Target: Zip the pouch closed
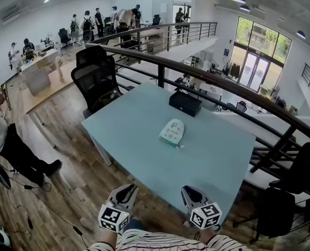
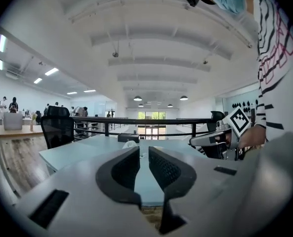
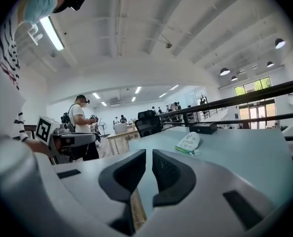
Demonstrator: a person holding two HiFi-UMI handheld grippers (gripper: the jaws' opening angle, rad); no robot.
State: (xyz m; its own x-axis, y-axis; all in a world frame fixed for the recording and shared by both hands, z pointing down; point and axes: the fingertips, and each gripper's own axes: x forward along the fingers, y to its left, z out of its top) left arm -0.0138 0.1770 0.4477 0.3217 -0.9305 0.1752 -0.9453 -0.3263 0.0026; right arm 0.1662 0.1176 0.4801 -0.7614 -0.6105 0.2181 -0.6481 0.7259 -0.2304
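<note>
Couldn't tell whether pouch [image 1: 172, 132] zip stood open or closed: too small in head view. Print on it unreadable. In left tool [image 2: 144, 153] view, pouch sat mostly hidden behind own jaw. My striped sleeves [image 1: 160, 242] were cut off by bottom edge.

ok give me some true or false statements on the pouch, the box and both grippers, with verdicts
1. The left gripper and right gripper are at the near edge of the table. True.
2. The pouch lies mid-table, touched by neither gripper. True.
3. The right gripper's jaws are wide open. False: they are shut with nothing between them.
4. A black box sits beyond the pouch, apart from it. True.
5. The left gripper holds the pouch. False: it is shut and empty, well short of the pouch.
</note>
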